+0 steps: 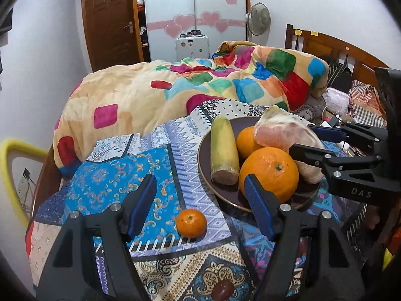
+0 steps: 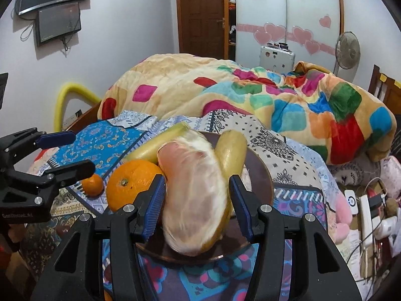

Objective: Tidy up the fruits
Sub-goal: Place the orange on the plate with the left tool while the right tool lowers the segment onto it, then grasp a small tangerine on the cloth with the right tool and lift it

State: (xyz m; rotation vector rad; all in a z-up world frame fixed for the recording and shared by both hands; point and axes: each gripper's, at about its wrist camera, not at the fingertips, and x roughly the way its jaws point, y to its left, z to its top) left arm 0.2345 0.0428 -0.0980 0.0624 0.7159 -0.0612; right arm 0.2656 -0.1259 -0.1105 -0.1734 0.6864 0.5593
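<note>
A dark round plate on the patterned cloth holds a large orange, a smaller orange, a yellow-green stalk piece and a peeled pomelo. A small tangerine lies on the cloth left of the plate. My left gripper is open, with the tangerine between and ahead of its fingers. My right gripper is open, its fingers on either side of the pomelo with a small gap.
A colourful quilt is heaped on the bed behind the plate. A wooden headboard and clutter with cables lie to the right. A yellow foam-padded rail stands at the left. A dark fruit lies near the front edge.
</note>
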